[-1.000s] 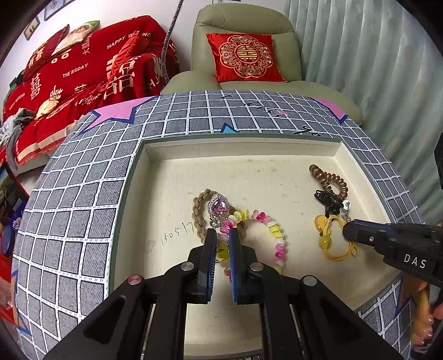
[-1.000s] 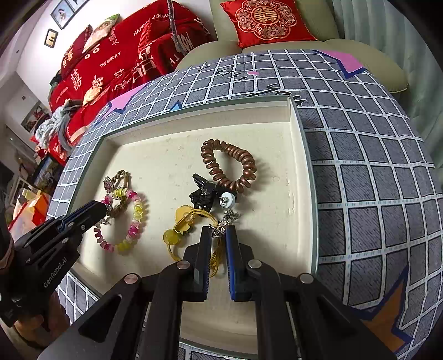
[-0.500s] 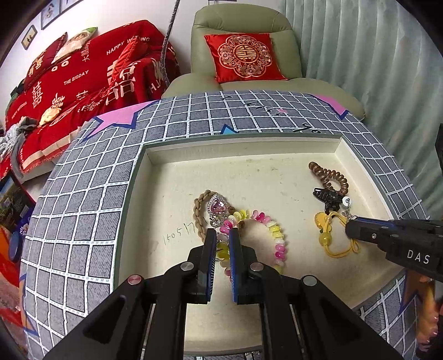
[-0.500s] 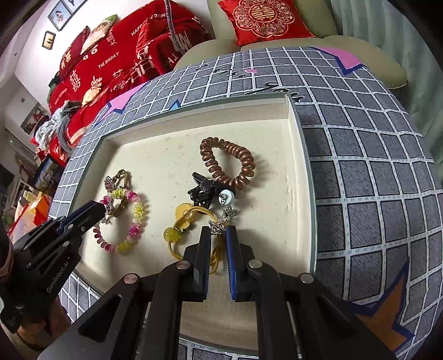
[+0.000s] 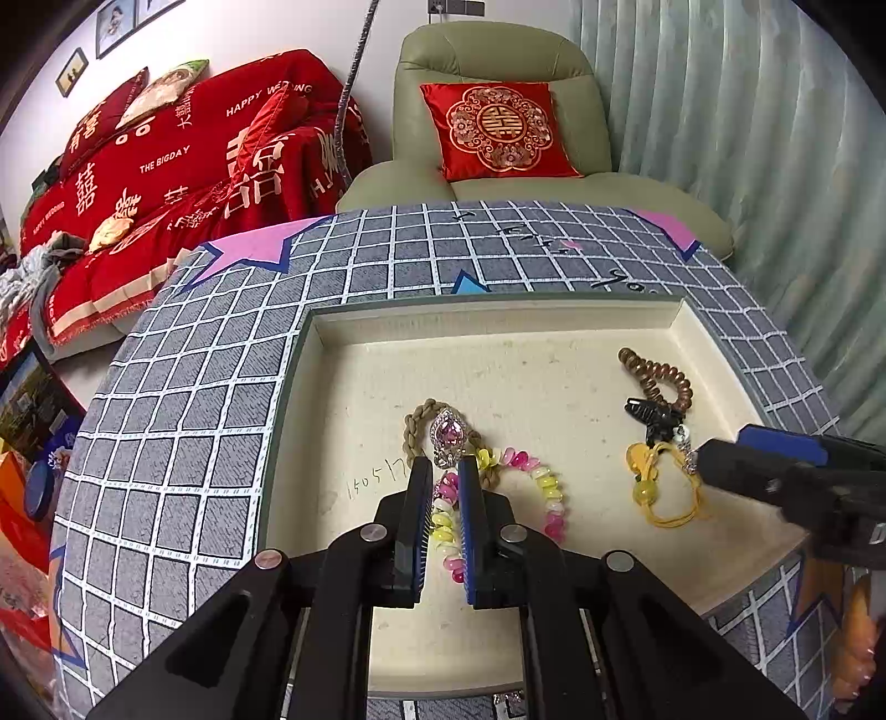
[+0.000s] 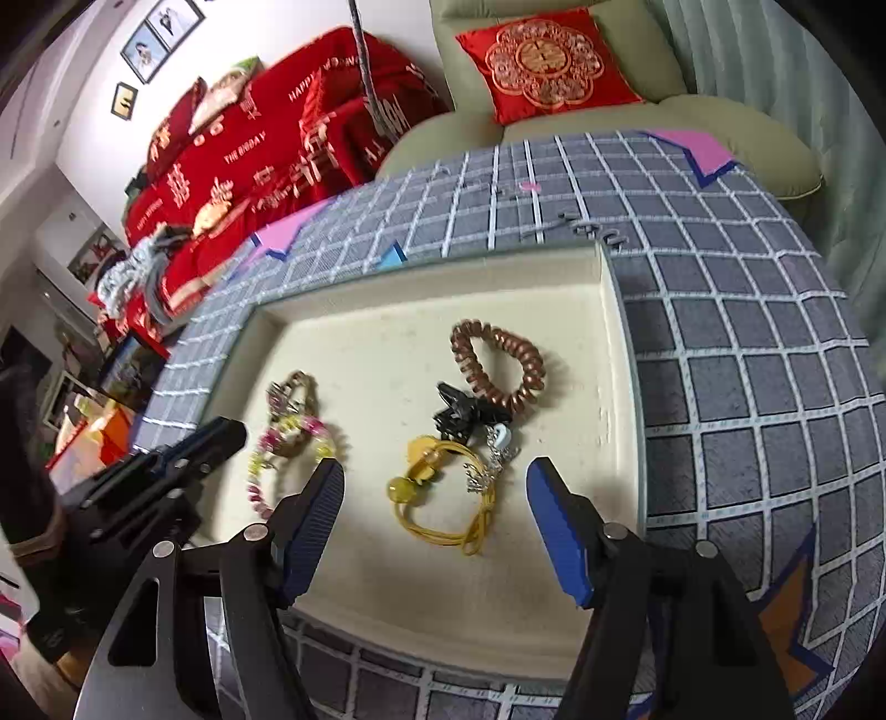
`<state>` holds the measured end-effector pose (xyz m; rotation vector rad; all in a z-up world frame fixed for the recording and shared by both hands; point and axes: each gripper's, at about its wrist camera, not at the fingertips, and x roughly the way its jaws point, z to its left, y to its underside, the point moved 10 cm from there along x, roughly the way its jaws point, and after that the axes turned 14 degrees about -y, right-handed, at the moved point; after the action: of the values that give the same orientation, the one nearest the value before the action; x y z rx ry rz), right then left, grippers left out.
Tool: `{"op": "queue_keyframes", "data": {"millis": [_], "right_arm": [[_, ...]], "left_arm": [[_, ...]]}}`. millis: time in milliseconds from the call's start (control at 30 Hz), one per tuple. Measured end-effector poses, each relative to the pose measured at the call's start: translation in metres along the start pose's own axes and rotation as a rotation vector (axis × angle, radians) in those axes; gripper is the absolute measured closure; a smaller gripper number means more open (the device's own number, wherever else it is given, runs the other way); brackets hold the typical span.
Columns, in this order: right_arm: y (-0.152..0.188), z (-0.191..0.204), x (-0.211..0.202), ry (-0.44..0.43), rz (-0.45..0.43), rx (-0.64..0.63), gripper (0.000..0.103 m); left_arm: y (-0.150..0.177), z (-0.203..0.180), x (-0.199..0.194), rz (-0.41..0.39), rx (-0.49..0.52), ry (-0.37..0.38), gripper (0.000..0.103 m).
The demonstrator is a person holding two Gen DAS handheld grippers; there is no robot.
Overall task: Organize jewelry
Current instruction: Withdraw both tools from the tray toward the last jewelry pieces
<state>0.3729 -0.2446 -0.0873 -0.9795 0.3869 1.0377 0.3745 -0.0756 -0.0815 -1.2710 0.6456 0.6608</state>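
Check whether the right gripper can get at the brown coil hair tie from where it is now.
Probably yes. The right gripper, its fingers opening, has nothing between them and the brown coil hair tie but the yellow cord bracelet and black clip, so it must pass over those.

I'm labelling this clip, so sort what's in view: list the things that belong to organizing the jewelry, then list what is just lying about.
Belongs to the job:
- cream tray
- pink and yellow bead bracelet
- braided band with pink gem
- brown coil hair tie
- black clip
- yellow cord bracelet

Just lying about:
- red cushion
- green armchair
- red blanket
- curtain
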Motion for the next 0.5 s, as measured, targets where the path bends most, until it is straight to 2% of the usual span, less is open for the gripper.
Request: {"op": "queue_keyframes", "data": {"millis": [200, 233, 267, 300, 333, 500], "right_arm": [[-0.003, 0.008, -0.04, -0.012, -0.072, 0.007, 0.031], [-0.003, 0.009, -0.044, -0.016, -0.079, 0.009, 0.031], [0.0, 0.012, -0.052, -0.022, -0.09, 0.009, 0.031], [0.003, 0.012, -0.058, -0.024, -0.095, 0.01, 0.031], [0.005, 0.013, -0.061, -0.026, -0.097, 0.012, 0.031], [0.031, 0.026, -0.079, -0.057, -0.095, 0.006, 0.031]], "left_arm": [[-0.002, 0.009, -0.008, -0.008, -0.032, 0.004, 0.084], [-0.002, 0.01, -0.01, -0.009, -0.04, 0.009, 0.067], [-0.001, 0.011, -0.012, -0.008, -0.045, 0.012, 0.04], [-0.001, 0.017, -0.015, -0.01, -0.064, -0.005, 0.0], [-0.003, 0.022, -0.021, -0.049, -0.086, -0.02, 0.0], [0.0, 0.031, -0.044, -0.061, -0.067, -0.016, 0.0]]}}
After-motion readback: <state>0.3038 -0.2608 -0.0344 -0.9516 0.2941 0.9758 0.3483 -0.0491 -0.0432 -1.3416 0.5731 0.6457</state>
